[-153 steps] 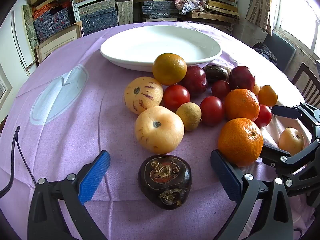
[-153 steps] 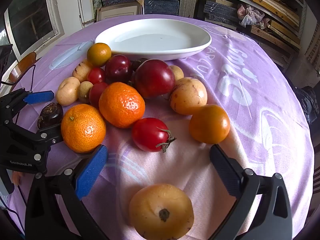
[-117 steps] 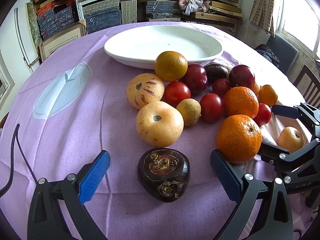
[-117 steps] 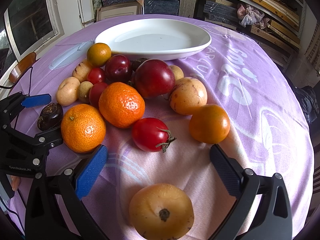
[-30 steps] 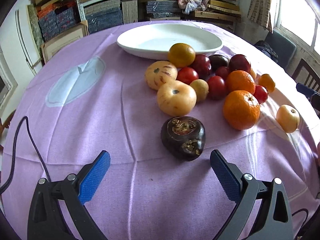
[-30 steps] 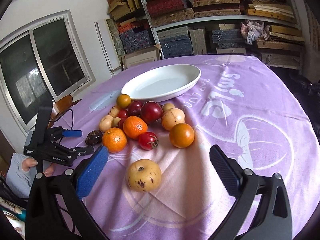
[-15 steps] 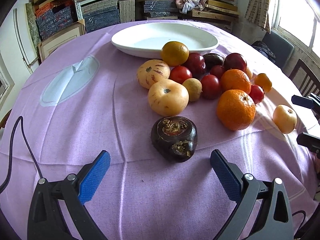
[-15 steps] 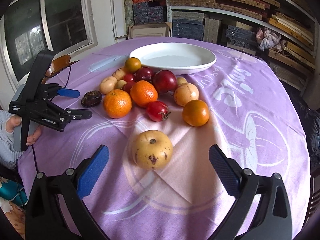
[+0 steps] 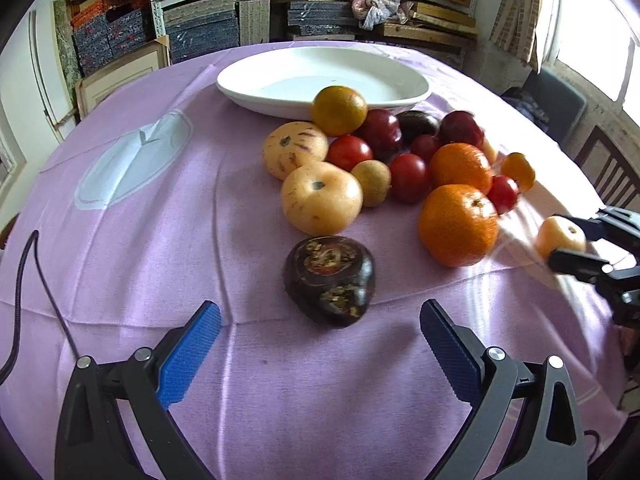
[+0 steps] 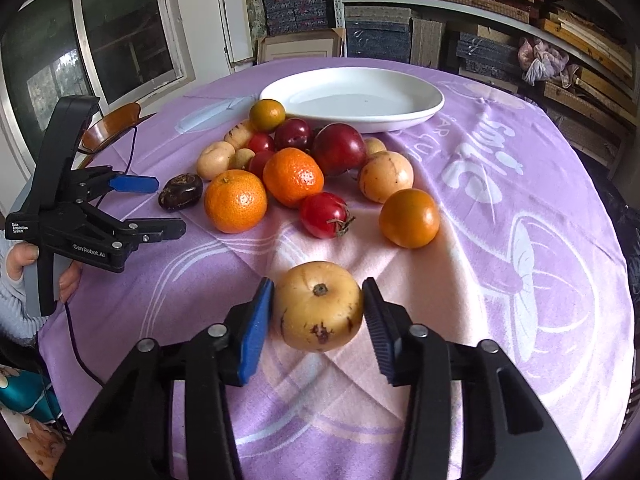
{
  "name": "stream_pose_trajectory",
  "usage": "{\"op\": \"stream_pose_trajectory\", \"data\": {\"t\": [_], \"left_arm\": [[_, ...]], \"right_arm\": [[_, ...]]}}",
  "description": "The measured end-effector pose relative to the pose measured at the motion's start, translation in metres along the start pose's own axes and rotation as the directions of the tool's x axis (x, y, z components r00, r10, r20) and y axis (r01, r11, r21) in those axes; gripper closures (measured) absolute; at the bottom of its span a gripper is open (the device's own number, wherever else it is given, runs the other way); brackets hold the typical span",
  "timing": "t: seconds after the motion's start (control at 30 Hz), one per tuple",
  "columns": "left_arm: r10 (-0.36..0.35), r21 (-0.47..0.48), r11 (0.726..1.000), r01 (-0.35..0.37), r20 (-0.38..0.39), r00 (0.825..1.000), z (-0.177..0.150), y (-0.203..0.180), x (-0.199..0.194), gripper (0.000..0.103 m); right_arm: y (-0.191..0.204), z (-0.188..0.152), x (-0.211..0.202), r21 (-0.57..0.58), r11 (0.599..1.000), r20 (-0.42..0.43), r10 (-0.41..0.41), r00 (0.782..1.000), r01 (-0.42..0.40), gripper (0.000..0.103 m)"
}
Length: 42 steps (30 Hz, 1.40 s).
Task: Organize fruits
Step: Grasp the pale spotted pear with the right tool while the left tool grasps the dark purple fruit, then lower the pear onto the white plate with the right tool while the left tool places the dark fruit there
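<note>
My right gripper [image 10: 318, 316] is shut on a yellow-brown pear-like fruit [image 10: 318, 306] near the table's front; both blue pads touch its sides. It also shows in the left wrist view [image 9: 560, 236]. My left gripper [image 9: 318, 340] is open and empty, just short of a dark purple fruit [image 9: 330, 280]. A pile of oranges [image 9: 458, 224], tomatoes [image 9: 408, 176], plums and pale melons [image 9: 320, 198] lies behind it. An empty white oval plate [image 9: 320, 76] stands at the far side.
A purple tablecloth [image 10: 520, 220] covers the round table. Shelves of stacked boxes [image 10: 380, 36] line the wall behind. A black cable [image 9: 24, 280] runs along the left edge. A chair [image 9: 612, 168] stands at the right.
My right gripper has moved forward and closed on the yellow-brown fruit; it was open half a second ago. My left gripper has drawn a little closer to the dark fruit.
</note>
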<state>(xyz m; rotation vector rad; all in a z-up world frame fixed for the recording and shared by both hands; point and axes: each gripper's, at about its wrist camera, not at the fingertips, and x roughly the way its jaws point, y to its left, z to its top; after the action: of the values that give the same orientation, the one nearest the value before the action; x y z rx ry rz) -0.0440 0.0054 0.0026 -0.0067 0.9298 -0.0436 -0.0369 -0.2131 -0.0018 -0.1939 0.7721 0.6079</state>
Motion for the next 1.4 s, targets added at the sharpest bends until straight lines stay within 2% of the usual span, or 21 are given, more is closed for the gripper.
{"op": "stream_pose_trajectory", "data": {"t": [0.03,0.17,0.2,0.23,0.27,0.33,0.37,0.43,0.53,0.7,0.8,0.9,0.97,1.1,1.27,1.4], "left_arm": [[-0.016,-0.003,1.0,0.016,0.01,1.0,0.0,-0.001,-0.002,0.003],[0.006,0.012,1.0,-0.007,0.046,0.999,0.0,-0.003,-0.007,0.004],[0.003,0.014,1.0,-0.004,0.072,0.997,0.001,-0.004,-0.011,0.006],[0.011,0.016,1.0,-0.012,0.084,0.996,0.001,-0.004,-0.012,0.017],[0.019,0.02,1.0,-0.02,0.085,0.996,0.002,-0.004,-0.012,0.032],[0.018,0.016,1.0,-0.019,0.047,0.999,0.003,-0.003,-0.004,0.052],[0.02,0.023,0.999,-0.022,0.054,0.998,0.003,-0.005,-0.005,0.058],[0.016,0.024,1.0,-0.018,0.054,0.998,0.003,-0.005,-0.006,0.058],[-0.028,0.011,1.0,0.028,0.057,0.998,0.002,-0.002,-0.008,0.059],[-0.069,-0.01,0.997,0.071,0.116,0.991,0.007,0.002,-0.027,0.059],[-0.072,-0.014,0.997,0.076,0.159,0.985,0.031,0.007,-0.043,0.059],[-0.046,-0.007,0.999,0.048,0.213,0.976,0.078,0.009,-0.052,0.059],[-0.04,-0.01,0.999,0.044,0.226,0.973,0.103,0.009,-0.047,0.059],[-0.014,-0.035,0.999,0.022,0.202,0.979,0.14,0.013,-0.011,0.059],[-0.012,-0.069,0.997,0.022,0.14,0.99,0.157,0.023,0.038,0.059],[-0.005,-0.056,0.998,0.012,0.114,0.993,0.159,0.025,0.055,0.059]], "right_arm": [[0.0,0.0,0.0,0.002,1.0,0.001,0.001,1.0,-0.001,0.058],[-0.002,0.0,0.0,0.01,1.0,0.001,0.009,1.0,-0.009,0.058],[-0.003,0.0,0.0,0.012,1.0,0.002,0.011,1.0,-0.011,0.058],[-0.003,0.0,0.0,0.014,1.0,0.002,0.013,1.0,-0.013,0.058],[-0.003,0.0,0.001,0.017,1.0,0.002,0.015,1.0,-0.015,0.058],[-0.004,-0.001,0.001,0.022,1.0,0.003,0.019,1.0,-0.019,0.058],[-0.005,-0.001,0.001,0.022,1.0,0.003,0.019,1.0,-0.02,0.058],[-0.005,-0.001,0.001,0.022,1.0,0.003,0.02,1.0,-0.02,0.058],[-0.004,-0.001,0.0,0.021,1.0,0.004,0.019,1.0,-0.019,0.059],[-0.011,0.006,-0.012,0.046,0.998,0.05,0.027,0.998,-0.029,0.059],[-0.02,0.038,-0.036,0.048,0.999,0.153,0.01,0.988,-0.018,0.059],[-0.025,0.081,-0.042,0.027,1.0,0.237,-0.004,0.971,-0.003,0.059],[-0.028,0.107,-0.03,0.022,1.0,0.251,0.009,0.968,-0.015,0.059],[-0.03,0.147,0.028,0.018,1.0,0.189,0.013,0.982,-0.016,0.059],[-0.043,0.171,0.09,0.058,0.998,0.122,0.014,0.992,-0.021,0.059],[-0.048,0.177,0.116,0.061,0.998,0.076,0.011,0.997,-0.016,0.059]]}}
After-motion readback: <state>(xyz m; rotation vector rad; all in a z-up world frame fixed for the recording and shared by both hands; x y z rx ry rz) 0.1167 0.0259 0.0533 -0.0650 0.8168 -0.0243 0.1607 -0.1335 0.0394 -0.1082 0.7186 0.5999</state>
